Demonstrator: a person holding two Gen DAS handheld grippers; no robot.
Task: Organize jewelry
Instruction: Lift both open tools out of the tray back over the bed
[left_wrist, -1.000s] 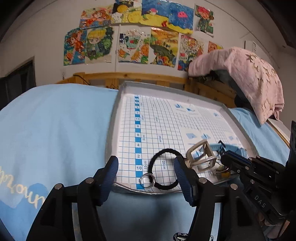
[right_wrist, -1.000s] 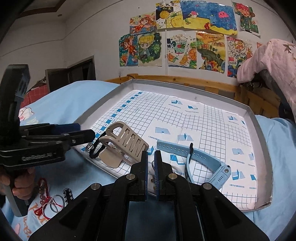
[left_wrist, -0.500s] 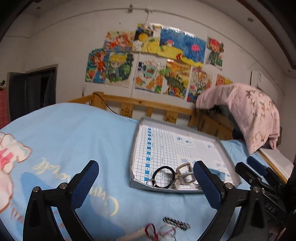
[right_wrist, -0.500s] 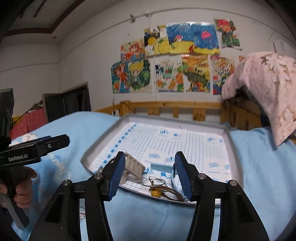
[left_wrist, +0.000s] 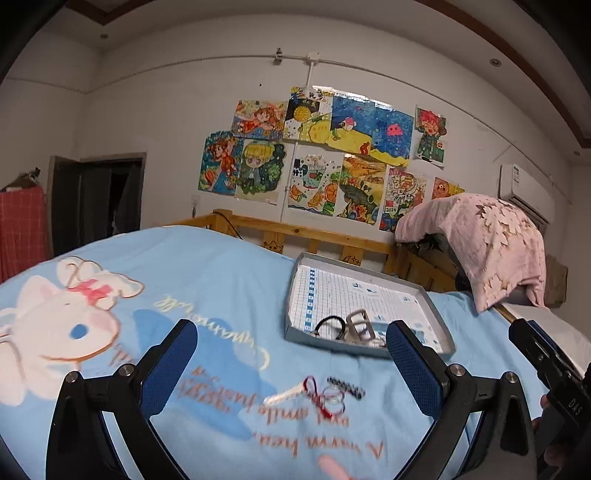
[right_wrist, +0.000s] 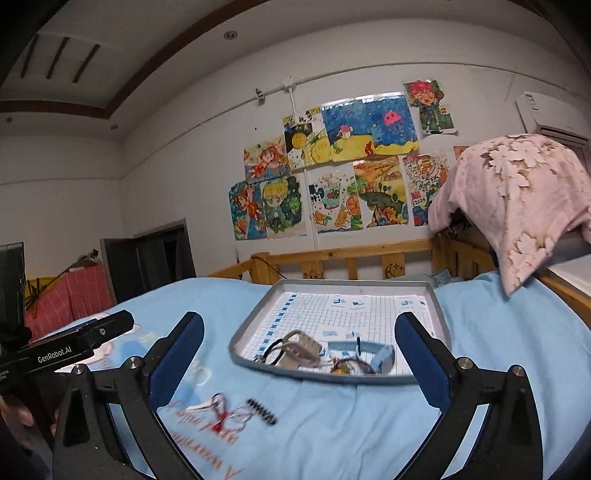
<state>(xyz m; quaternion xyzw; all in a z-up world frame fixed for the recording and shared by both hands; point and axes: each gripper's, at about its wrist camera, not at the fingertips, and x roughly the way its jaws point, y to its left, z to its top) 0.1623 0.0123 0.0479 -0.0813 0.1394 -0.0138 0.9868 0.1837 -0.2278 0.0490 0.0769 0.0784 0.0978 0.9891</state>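
Note:
A grey tray (right_wrist: 439, 314) with a grid sheet lies on the blue bedsheet; it also shows in the left wrist view (left_wrist: 439, 325). In it lie a black hair tie (left_wrist: 328, 325), a beige hair claw (right_wrist: 301, 349), a light blue watch (right_wrist: 373, 352) and a pendant on a cord (right_wrist: 343, 367). On the sheet before the tray lie a red-string bracelet with rings (right_wrist: 221, 413), a white clip (left_wrist: 284, 397) and a black hair clip (right_wrist: 261, 410). My left gripper (left_wrist: 291, 360) and right gripper (right_wrist: 299, 360) are both open, empty, and held back above the bed.
A wooden bed rail (right_wrist: 351, 258) runs behind the tray. A pink cloth (right_wrist: 517, 199) drapes over something at the right. A dark doorway (left_wrist: 99, 203) is at the left. The blue sheet (left_wrist: 221, 277) spreads around the tray.
Both grippers pulled back and up from the tray. The right gripper went from shut to wide open, with the pendant now lying in the tray. The left jaws opened wider.

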